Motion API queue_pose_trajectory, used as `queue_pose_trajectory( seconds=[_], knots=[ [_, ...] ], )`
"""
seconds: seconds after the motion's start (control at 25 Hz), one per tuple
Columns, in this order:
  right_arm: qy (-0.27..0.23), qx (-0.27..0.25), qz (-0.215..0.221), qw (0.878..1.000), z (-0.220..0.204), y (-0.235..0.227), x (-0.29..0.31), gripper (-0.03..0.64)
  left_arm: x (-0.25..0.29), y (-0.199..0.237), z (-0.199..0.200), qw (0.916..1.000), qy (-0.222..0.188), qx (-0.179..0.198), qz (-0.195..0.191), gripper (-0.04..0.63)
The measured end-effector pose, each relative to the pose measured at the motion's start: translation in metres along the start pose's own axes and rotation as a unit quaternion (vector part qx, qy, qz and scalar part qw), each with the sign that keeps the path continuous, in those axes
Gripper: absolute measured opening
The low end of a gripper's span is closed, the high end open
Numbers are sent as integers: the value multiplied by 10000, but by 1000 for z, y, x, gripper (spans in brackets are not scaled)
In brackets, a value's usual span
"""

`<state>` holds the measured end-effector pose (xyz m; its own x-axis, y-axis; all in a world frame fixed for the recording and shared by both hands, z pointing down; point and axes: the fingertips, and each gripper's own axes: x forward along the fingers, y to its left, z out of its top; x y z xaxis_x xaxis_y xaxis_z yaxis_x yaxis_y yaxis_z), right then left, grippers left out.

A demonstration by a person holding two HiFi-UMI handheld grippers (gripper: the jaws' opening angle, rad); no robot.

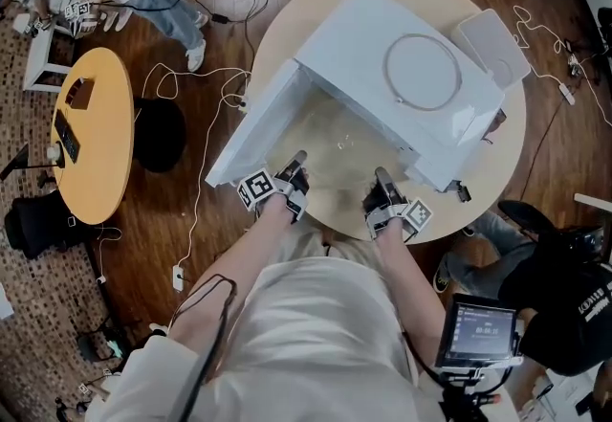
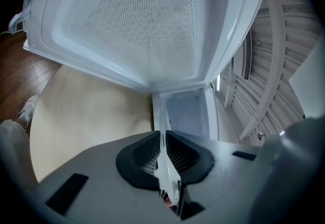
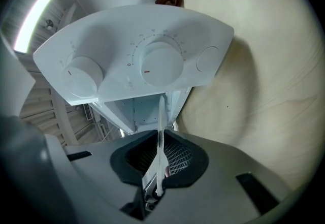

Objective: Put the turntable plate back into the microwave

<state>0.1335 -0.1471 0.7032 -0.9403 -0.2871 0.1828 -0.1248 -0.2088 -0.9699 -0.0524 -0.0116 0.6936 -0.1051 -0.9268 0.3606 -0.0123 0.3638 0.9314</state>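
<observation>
The white microwave (image 1: 382, 85) stands on a round pale table (image 1: 483, 188) with its door (image 1: 251, 128) swung open to the left. The clear glass turntable plate (image 1: 340, 146) hangs in front of the open cavity, held at its near rim from both sides. My left gripper (image 1: 297, 165) is shut on its left edge and my right gripper (image 1: 381, 177) on its right edge. In the left gripper view the thin glass edge (image 2: 163, 129) runs between the pads, with the perforated door (image 2: 152, 30) above. In the right gripper view the glass edge (image 3: 160, 121) sits below the knob panel (image 3: 137, 65).
A round ring (image 1: 423, 72) lies on the microwave's top. A flat white box (image 1: 491, 45) sits on the table behind it. A smaller wooden table (image 1: 91, 133) stands at left. Cables trail over the wood floor (image 1: 225, 18). People sit at upper left and lower right.
</observation>
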Motion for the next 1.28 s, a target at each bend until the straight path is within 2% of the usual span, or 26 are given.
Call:
queue_pose_trajectory(
  seconds=[0.24,0.52,0.72,1.12,1.28],
  knots=[
    [-56,-54,167,9998,-4,9,7,37,0,-2,7,9998,9,154,100,38],
    [-66,-335,366,9987,-6,16,16,37,7,-3,15,9969,-32,680,405,38],
    [-142,-328,392,9986,-7,19,16,37,18,-6,19,9948,69,915,442,38],
    [-116,-850,540,9949,5,25,18,37,25,3,11,9964,370,720,243,38],
    [-140,-826,531,9951,6,24,15,37,20,4,6,9965,542,630,112,40]
  ],
)
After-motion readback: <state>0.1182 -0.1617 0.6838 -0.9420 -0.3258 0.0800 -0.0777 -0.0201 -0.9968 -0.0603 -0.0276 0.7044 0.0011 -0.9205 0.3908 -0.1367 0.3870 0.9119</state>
